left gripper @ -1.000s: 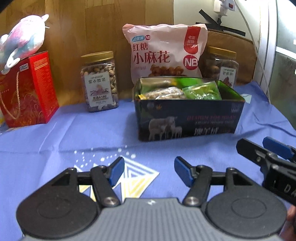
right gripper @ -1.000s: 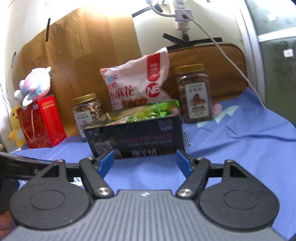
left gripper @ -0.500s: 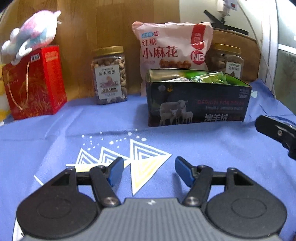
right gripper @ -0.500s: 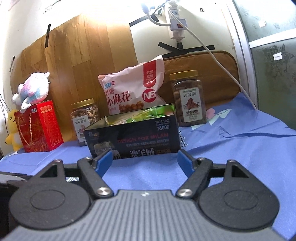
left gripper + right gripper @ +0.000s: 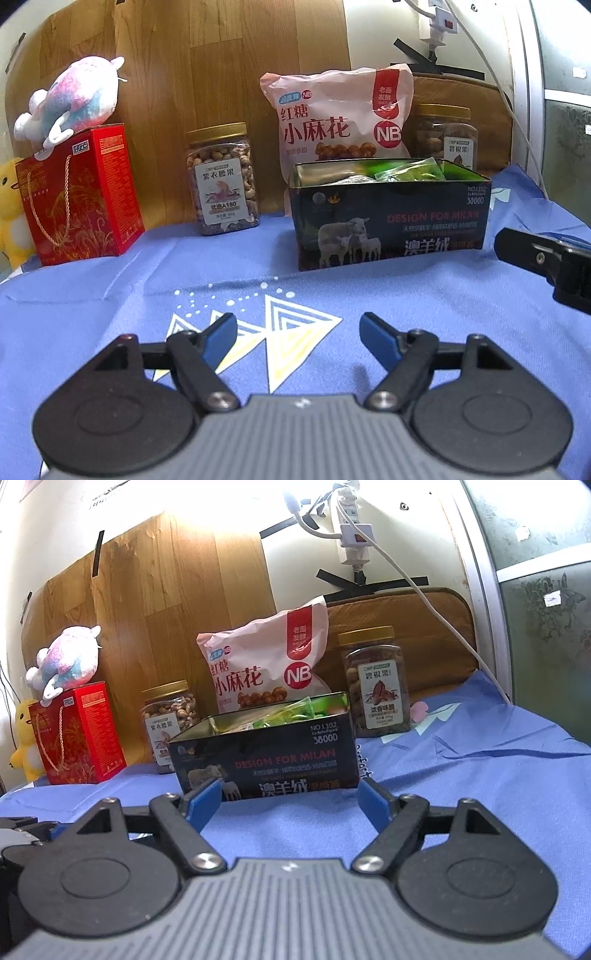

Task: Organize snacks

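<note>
A dark open tin box (image 5: 391, 225) (image 5: 266, 764) stands on the blue cloth and holds green and clear snack packets (image 5: 410, 172) (image 5: 291, 712). Behind it leans a pink snack bag (image 5: 336, 122) (image 5: 266, 664). A gold-lidded nut jar (image 5: 221, 181) (image 5: 168, 720) stands to its left and another jar (image 5: 447, 136) (image 5: 376, 683) to its right. My left gripper (image 5: 298, 334) is open and empty, low over the cloth in front of the box. My right gripper (image 5: 290, 799) is open and empty, close before the box; its tip shows in the left wrist view (image 5: 546, 258).
A red gift box (image 5: 81, 195) (image 5: 77, 734) with a plush toy (image 5: 70, 103) on top stands at the far left, a yellow duck toy (image 5: 26, 746) beside it. A wooden panel and a wall with a power strip (image 5: 352, 535) and cables back the table.
Both grippers have drawn back from the box and lowered toward the cloth, so the box looks smaller and farther. Both stayed open and empty.
</note>
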`<state>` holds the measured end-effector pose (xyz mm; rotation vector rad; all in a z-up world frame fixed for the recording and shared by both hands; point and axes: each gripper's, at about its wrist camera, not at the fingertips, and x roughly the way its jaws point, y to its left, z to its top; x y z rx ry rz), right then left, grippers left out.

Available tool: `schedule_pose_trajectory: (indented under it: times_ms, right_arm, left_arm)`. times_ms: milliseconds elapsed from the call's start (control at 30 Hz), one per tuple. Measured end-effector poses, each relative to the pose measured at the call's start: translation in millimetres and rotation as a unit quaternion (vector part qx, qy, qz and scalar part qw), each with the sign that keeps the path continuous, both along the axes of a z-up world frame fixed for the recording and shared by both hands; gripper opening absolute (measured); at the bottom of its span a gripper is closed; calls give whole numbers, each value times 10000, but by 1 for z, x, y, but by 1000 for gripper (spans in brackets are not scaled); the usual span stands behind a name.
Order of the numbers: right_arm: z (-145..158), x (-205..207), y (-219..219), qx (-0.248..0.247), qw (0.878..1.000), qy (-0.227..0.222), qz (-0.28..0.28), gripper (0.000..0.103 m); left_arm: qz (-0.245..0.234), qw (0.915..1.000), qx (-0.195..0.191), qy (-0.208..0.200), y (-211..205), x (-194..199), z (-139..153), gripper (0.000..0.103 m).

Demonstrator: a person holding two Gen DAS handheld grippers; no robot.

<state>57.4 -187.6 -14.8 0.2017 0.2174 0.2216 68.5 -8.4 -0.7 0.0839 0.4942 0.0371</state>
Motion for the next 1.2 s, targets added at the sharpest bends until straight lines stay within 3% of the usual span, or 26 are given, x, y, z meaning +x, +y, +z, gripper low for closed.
schedule_pose_trajectory:
  times_ms: [267,567,1200]
  right_arm:
    - [0,6,8,-213,9994,228,141,86]
    - [-3,17,23,-698,9957,584,169,86]
    - [-3,17,18,-537,9966,584,202,86]
  left_arm:
    - [-38,10000,-36,-32,1,-1,0,77]
    - [-3,9994,-344,-8,11,0,2,79]
    - [7,9996,-288,-54,11,-1,2,82]
